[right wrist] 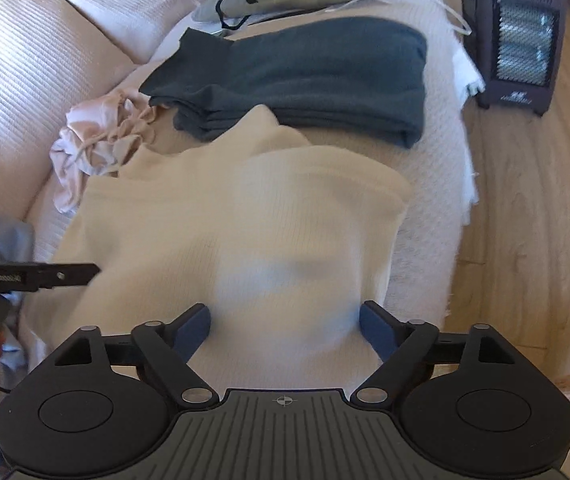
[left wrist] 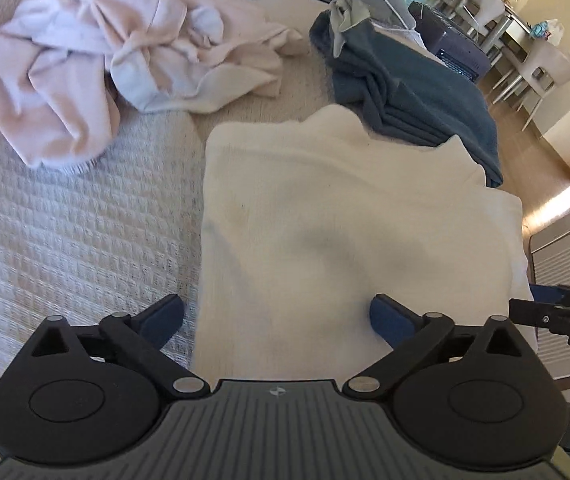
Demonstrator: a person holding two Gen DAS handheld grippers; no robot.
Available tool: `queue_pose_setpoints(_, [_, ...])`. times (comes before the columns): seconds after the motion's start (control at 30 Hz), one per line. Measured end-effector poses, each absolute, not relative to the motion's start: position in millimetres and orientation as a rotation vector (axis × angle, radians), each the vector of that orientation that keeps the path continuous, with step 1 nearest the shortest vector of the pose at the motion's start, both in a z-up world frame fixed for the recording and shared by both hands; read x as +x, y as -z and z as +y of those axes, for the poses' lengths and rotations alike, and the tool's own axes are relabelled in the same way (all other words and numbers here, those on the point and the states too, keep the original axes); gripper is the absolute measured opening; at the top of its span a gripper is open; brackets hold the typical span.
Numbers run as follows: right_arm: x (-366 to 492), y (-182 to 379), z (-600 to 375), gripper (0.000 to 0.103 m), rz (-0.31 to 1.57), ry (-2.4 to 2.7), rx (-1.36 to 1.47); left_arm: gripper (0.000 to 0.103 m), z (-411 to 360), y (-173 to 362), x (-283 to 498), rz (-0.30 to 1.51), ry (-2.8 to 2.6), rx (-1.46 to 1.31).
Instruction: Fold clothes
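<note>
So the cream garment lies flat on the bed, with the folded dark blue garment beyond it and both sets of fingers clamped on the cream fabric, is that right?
Not quite: the fingers aren't clamped. In both wrist views the left gripper and right gripper stand open over the cream garment, gripping nothing. The rest holds: it lies on the bed with the folded dark blue garment beyond it.

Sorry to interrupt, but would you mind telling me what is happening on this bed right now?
A person is folding laundry with a handheld gripper in each hand. The left gripper and right gripper both stand open over a cream garment, gripping nothing. The garment lies folded on the textured bedcover. Behind it sits a folded dark blue garment, and a crumpled pink pile waits to one side, not yet folded.
</note>
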State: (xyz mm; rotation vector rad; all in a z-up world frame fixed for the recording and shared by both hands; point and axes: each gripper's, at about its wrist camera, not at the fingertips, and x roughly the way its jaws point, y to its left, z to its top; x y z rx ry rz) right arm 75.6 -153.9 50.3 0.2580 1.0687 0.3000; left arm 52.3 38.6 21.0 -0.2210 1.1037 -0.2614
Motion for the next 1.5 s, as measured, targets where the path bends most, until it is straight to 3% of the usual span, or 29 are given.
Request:
queue_pose_setpoints(0.13, [83.2,-39.3,-151.2,0.101,1.083,-0.325,0.310,0.103,29.1,-18.7,55.8,1.110,0.277,-0.210])
queue_pose_setpoints(0.3, [85.6,-36.0,-146.6,0.103,1.088,-0.325,0.300,0.103,18.4,-19.9,59.5,1.113,0.281,-0.189])
queue_pose_setpoints(0.43, [83.1,-36.5,-146.6,0.101,1.083,-0.318,0.297,0.102,12.7,-22.9,58.2,1.109,0.288,-0.182])
queue_pose_setpoints(0.67, [77.9,-40.5,-145.1,0.094,1.070,-0.305,0.285,0.090,7.3,-28.7,51.9,1.092,0.298,-0.155])
queue_pose_setpoints(0.83, [73.0,-44.7,-144.4,0.082,1.059,-0.302,0.280,0.082,5.8,-31.8,49.3,1.083,0.303,-0.141])
queue_pose_setpoints(0.97, [69.1,-48.5,-146.4,0.070,1.054,-0.308,0.290,0.066,6.8,-36.9,45.9,1.073,0.315,-0.134])
queue_pose_setpoints(1.07, [65.6,-53.5,-148.0,0.049,1.052,-0.312,0.312,0.027,13.6,-44.0,43.2,1.070,0.359,-0.190])
queue_pose_setpoints(1.1, [64.2,-55.9,-148.9,0.039,1.050,-0.313,0.319,0.026,15.8,-48.2,42.6,1.066,0.374,-0.205])
queue_pose_setpoints(1.2, [57.9,-64.3,-151.1,0.032,1.038,-0.326,0.343,0.024,17.4,-63.0,39.6,1.046,0.428,-0.221])
queue_pose_setpoints(1.33, [49.5,-70.2,-155.5,0.032,1.022,-0.361,0.382,0.028,17.2,-60.2,44.8,1.057,0.398,-0.179])
queue_pose_setpoints(1.4, [51.0,-63.0,-156.5,0.039,1.037,-0.352,0.383,0.047,17.1,-48.3,51.7,1.087,0.363,-0.182])
queue_pose_setpoints(1.5, [52.7,-60.0,-157.4,0.056,1.023,-0.325,0.359,0.063,15.3,-40.3,56.8,1.092,0.349,-0.161])
